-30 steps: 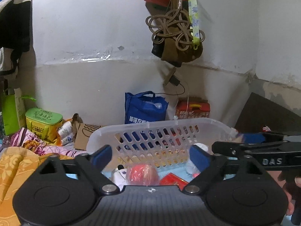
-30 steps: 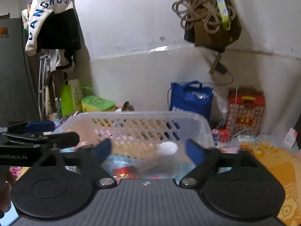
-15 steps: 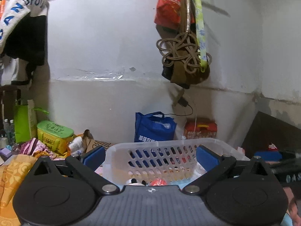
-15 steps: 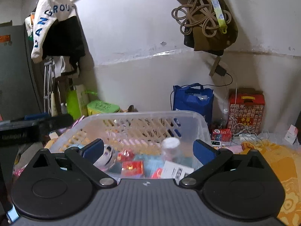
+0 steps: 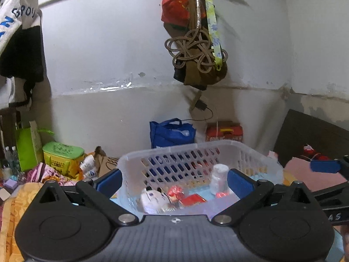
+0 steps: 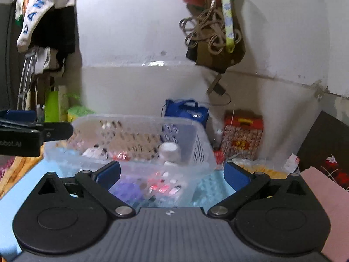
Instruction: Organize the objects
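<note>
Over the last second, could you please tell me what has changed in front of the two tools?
Both tools have pulled back from the basket, so its rim now sits farther ahead and more of the wall shows. The left tool and right tool remain wide open, holding nothing. The white bottle, red packets and white toy remain inside the basket.

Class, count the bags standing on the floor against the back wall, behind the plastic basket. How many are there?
2. A blue bag stands directly behind the basket; a green bag stands far left, beside the yellow box. Others may be hidden behind clutter.
</note>
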The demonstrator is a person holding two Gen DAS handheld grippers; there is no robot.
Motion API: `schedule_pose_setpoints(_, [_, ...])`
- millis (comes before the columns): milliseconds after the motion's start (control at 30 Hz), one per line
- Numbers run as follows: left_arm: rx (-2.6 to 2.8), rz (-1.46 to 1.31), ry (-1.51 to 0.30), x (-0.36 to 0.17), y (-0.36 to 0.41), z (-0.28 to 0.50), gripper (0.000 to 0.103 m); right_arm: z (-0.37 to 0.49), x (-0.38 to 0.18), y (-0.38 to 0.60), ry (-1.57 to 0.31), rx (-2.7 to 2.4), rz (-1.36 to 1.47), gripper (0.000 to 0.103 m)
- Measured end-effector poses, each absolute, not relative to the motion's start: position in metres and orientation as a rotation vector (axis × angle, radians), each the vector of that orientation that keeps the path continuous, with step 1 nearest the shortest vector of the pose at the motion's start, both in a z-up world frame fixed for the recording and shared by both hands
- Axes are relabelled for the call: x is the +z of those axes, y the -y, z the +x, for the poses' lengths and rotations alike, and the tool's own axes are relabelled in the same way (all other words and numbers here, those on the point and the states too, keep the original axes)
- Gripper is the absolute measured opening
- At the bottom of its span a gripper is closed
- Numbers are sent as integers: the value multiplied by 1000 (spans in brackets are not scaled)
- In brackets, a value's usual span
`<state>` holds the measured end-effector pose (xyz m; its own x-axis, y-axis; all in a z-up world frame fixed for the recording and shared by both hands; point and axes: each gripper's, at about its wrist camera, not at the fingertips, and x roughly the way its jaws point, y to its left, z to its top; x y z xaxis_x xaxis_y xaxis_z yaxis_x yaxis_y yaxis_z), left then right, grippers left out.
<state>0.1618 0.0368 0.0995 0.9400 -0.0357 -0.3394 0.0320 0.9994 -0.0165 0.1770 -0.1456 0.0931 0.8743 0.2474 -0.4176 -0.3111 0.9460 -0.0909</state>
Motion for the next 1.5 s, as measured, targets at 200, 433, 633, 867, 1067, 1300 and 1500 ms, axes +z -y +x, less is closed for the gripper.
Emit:
schedule_pose_setpoints(200, [-16, 0, -388, 88, -36, 163, 103, 178, 90, 157, -468, 332, -66, 103])
schedule_pose_setpoints(433, [2, 22, -406, 81, -30, 163, 103, 178, 88, 167, -483, 382, 22, 103])
schedule_pose_setpoints(633, [2, 22, -414, 80, -28, 162, 103, 171, 86, 160, -445, 372, -24, 103])
schedule_pose_setpoints(867, [0, 9, -428, 79, -30, 163, 103, 172, 86, 164, -450, 376, -4, 103])
schedule_pose_setpoints(1067, [34, 5, -432, 79, -31, 163, 103, 172, 87, 167, -447, 361, 19, 103])
schedule_pose_setpoints(1300, [14, 4, -438, 78, -30, 163, 103, 171, 86, 166, -441, 357, 15, 103])
schedule_pose_setpoints(1500, [11, 3, -438, 77, -28, 162, 103, 173, 87, 167, -454, 352, 20, 103])
